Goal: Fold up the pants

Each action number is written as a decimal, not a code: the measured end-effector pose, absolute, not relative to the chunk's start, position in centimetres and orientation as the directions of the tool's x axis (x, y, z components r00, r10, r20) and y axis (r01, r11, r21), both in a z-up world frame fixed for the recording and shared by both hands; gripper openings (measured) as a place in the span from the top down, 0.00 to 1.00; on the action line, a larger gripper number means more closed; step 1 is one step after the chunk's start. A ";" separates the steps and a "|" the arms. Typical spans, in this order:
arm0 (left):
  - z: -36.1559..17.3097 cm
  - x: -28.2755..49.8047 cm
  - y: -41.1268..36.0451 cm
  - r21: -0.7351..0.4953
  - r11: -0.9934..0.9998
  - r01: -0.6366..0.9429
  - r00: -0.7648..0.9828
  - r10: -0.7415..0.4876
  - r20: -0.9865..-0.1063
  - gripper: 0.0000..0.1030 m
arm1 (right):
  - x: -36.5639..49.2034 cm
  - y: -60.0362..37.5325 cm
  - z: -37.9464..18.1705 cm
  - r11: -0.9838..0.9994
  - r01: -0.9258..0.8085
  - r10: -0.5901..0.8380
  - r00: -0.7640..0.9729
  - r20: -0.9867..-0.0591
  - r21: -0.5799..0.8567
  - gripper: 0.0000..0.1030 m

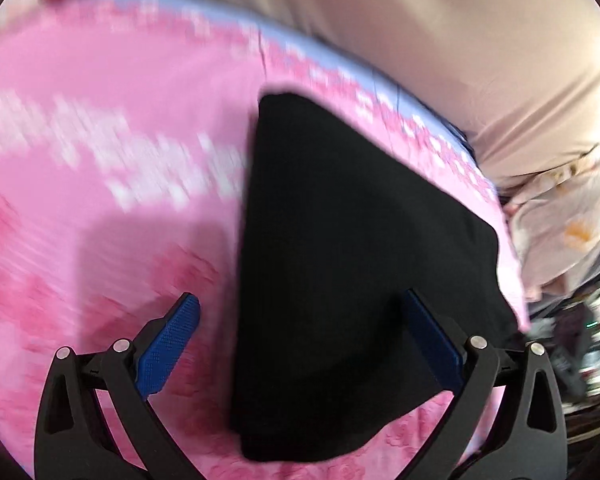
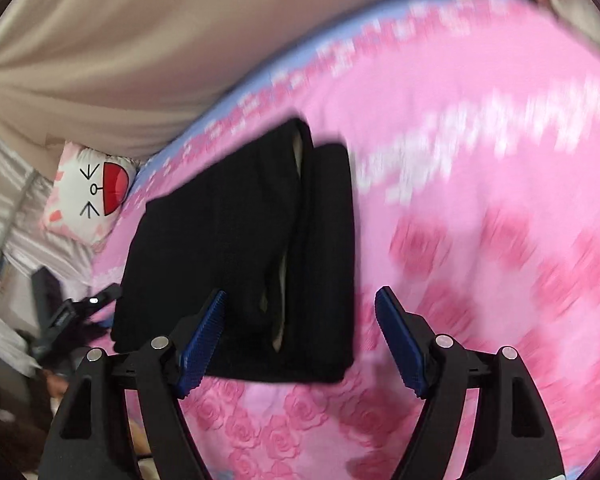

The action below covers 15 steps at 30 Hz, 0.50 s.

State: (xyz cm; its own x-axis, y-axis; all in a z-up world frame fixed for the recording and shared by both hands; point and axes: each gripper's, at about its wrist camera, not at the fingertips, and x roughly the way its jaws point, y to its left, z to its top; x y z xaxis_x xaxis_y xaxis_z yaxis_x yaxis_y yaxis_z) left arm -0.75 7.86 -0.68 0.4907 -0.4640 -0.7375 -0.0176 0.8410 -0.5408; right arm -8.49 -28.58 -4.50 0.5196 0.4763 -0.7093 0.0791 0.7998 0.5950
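Note:
The black pants (image 1: 340, 248) lie folded into a compact stack on the pink rose-patterned bed cover (image 1: 100, 128). In the right wrist view the pants (image 2: 236, 248) show layered folded edges with a pale lining strip. My left gripper (image 1: 302, 304) is open and empty, hovering over the near part of the pants, blue pads (image 1: 172, 344) apart. My right gripper (image 2: 300, 300) is open and empty above the near edge of the pants, blue pads (image 2: 400, 340) apart. Both views are motion-blurred.
A beige curtain (image 1: 420, 20) hangs behind the bed. A white cartoon-face pillow (image 2: 88, 192) lies at the bed's left end in the right wrist view. Pale bedding (image 1: 560, 224) and dark clutter (image 1: 580, 352) sit beyond the bed edge.

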 end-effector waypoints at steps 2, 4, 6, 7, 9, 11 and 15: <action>-0.5 -1.0 6.9 -0.563 0.827 0.018 0.495 -0.496 -0.713 0.05 | -8.8 -28.2 -4.9 0.762 0.061 0.512 0.552 -0.658 0.644 0.26; -0.4 -0.9 5.9 -0.556 0.830 0.040 0.489 -0.502 -0.713 0.05 | -8.7 -27.8 -5.2 0.748 0.060 0.517 0.572 -0.637 0.661 0.29; -0.3 -0.7 5.2 -0.528 0.847 0.058 0.491 -0.485 -0.724 0.11 | -8.3 -27.6 -5.7 0.725 0.059 0.544 0.562 -0.623 0.686 0.57; -0.2 -0.7 5.2 -0.519 0.853 0.055 0.490 -0.476 -0.730 0.43 | -8.3 -27.8 -5.5 0.695 0.063 0.566 0.567 -0.599 0.716 0.61; 0.0 -0.3 6.0 -0.617 0.784 0.067 0.441 -0.578 -0.687 0.54 | -8.9 -27.5 -4.0 0.701 0.029 0.572 0.575 -0.585 0.713 0.66; 1.8 -1.1 7.1 -0.618 0.780 0.101 0.454 -0.589 -0.669 0.68 | -10.2 -27.0 -2.2 0.681 -0.017 0.609 0.569 -0.552 0.732 0.66; 3.7 -3.8 8.7 -0.651 0.748 0.131 0.412 -0.638 -0.650 0.74 | -13.9 -26.5 -1.2 0.707 -0.026 0.611 0.525 -0.592 0.707 0.65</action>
State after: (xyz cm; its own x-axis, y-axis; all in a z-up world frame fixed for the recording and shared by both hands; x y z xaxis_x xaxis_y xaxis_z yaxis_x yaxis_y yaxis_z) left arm -3.79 8.73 3.68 0.4122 -0.6385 -0.6500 0.1312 0.7475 -0.6511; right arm -13.86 -26.46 -1.16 0.5254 0.6110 -0.5922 -0.0255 0.7069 0.7068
